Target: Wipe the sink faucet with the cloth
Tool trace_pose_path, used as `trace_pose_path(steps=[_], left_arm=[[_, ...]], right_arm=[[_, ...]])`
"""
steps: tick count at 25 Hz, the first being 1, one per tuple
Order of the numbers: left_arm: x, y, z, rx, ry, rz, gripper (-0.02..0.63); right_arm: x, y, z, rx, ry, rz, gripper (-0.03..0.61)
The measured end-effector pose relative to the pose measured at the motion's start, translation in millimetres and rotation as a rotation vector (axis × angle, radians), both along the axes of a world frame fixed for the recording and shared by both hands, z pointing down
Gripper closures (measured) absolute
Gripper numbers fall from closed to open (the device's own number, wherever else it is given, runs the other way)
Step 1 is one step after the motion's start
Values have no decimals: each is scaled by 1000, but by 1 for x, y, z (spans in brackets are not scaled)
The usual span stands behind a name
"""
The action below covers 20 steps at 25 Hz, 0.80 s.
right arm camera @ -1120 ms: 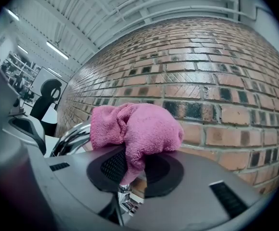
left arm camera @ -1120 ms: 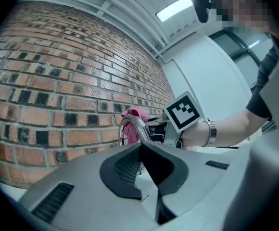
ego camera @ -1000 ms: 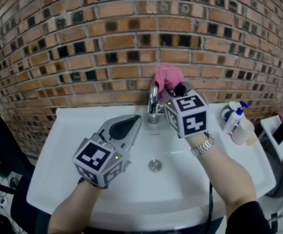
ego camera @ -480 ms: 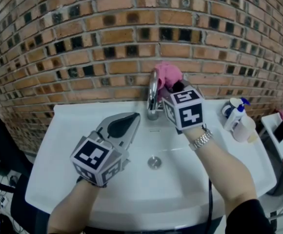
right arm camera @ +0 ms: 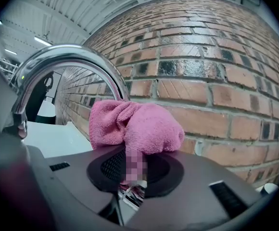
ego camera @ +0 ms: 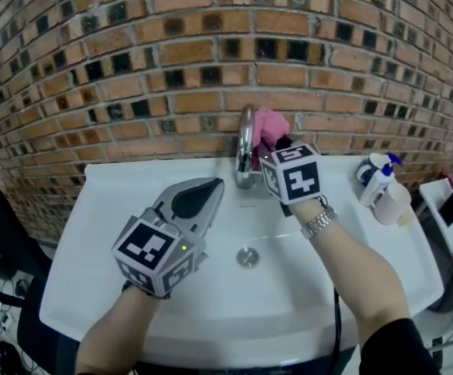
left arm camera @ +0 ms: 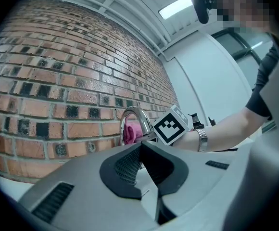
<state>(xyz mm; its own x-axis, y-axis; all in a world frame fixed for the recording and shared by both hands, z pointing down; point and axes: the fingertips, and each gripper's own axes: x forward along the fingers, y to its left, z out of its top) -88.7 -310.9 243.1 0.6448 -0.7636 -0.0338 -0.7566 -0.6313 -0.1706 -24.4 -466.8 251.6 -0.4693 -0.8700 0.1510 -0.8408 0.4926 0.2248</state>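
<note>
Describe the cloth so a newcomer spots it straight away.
Start at the brick wall behind the white sink and find the curved chrome faucet at its middle. Just right of the faucet, the right gripper holds a bunched cloth. It is soft and pink, unlike the shiny metal beside it.

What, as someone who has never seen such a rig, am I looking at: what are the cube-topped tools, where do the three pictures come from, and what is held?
A person holds a two-jaw gripper in each hand; the cubes belong to them. The head view looks down from the person's head; the other two ride on the grippers. Below is a sink with a faucet, against a brick wall, bottles at its right. The right gripper is shut on a pink cloth by the faucet. The left gripper is shut and empty over the sink.
</note>
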Motion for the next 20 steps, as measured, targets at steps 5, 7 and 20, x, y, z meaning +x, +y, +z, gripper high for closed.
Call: trace_pose_path(steps=[5,7,20], left_arm=[[-1,0,1,-2,-1,-1,606],[0,0,2,-3,-2,-1,606],[3,2,4,-14,-8,3,606]], right_arm=[[0,-2,19,-43,3,2,503],[0,-3,26,-59,2,3,503],[9,5,56,-134,-25,6,503]])
